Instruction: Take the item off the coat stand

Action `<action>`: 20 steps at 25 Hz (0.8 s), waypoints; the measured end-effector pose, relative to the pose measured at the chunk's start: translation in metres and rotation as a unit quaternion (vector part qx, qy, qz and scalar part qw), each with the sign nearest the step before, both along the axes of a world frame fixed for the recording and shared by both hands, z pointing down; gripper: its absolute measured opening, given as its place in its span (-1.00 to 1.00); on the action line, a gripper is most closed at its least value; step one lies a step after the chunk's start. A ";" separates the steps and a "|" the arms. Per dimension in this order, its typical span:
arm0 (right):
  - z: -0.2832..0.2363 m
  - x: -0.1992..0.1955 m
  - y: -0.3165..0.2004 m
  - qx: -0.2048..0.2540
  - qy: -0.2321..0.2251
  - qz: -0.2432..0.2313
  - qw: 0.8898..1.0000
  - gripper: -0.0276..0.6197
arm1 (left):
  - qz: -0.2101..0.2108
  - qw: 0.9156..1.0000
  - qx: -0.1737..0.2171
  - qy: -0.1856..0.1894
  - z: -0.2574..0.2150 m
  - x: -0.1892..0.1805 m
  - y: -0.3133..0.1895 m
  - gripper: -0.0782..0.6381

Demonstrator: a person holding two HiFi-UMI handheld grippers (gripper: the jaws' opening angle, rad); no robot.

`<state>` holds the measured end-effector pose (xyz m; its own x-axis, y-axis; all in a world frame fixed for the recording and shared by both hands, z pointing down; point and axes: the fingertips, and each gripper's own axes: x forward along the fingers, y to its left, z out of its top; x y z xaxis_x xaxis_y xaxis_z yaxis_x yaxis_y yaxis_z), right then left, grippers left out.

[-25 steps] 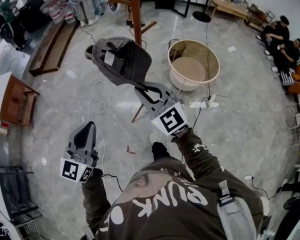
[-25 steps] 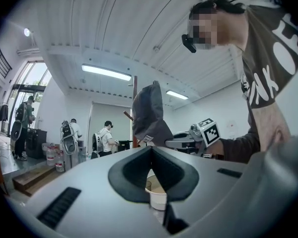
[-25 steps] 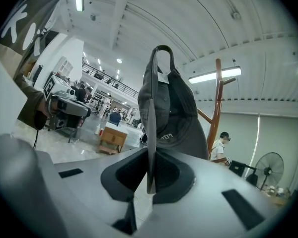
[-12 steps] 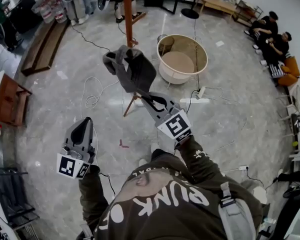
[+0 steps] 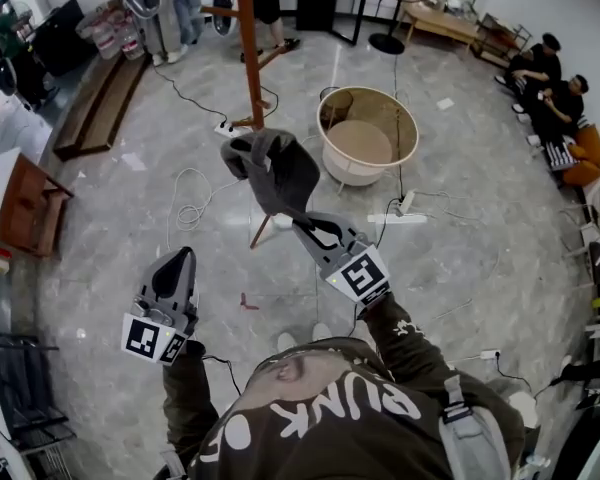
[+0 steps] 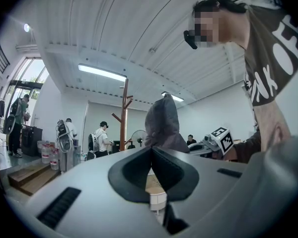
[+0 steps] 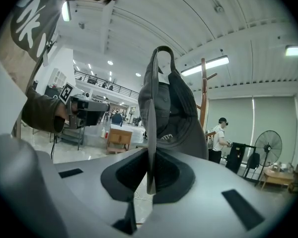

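- The right gripper (image 5: 303,224) is clamping the brim of the cap (image 5: 276,172). Its own view is showing the jaws pressed together on the thin brim edge, with the crown rising above them.
- The head view is showing what that view is not: the cap is hanging in the air, well clear of the coat stand (image 5: 247,56), over the stone floor (image 5: 460,258).
- The left gripper (image 5: 178,261) is sitting low at the person's left. Its own view is showing the jaws together with nothing between them, which the head view is not making plain.
- The left gripper view is also catching the cap from the side, with the stand behind it.
- A round tub (image 5: 376,106) is standing near the cap, to its right in the head view.
- Cables (image 5: 192,208) are lying on the floor between the stand and the person.
- People are sitting (image 5: 555,93) at the far right.
- In the right gripper view the cap is covering part of the stand.
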<state>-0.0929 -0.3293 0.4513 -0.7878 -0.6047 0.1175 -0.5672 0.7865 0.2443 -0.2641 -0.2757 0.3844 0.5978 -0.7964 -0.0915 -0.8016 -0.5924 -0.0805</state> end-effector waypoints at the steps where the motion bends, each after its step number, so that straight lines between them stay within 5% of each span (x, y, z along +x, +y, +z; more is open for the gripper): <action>1: -0.001 0.002 -0.001 0.001 0.000 -0.002 1.000 -0.83 | 0.001 1.000 0.000 -0.001 -0.001 0.004 -0.001 -0.77; 20: -0.009 0.047 -0.005 0.004 -0.006 -0.001 1.000 -0.83 | 0.007 1.000 -0.002 -0.012 -0.009 0.056 -0.002 -0.77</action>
<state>-0.0460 -0.3343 0.4427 -0.7899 -0.6045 0.1034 -0.5692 0.7854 0.2433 -0.2085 -0.2773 0.3754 0.6115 -0.7878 -0.0738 -0.7905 -0.6045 -0.0981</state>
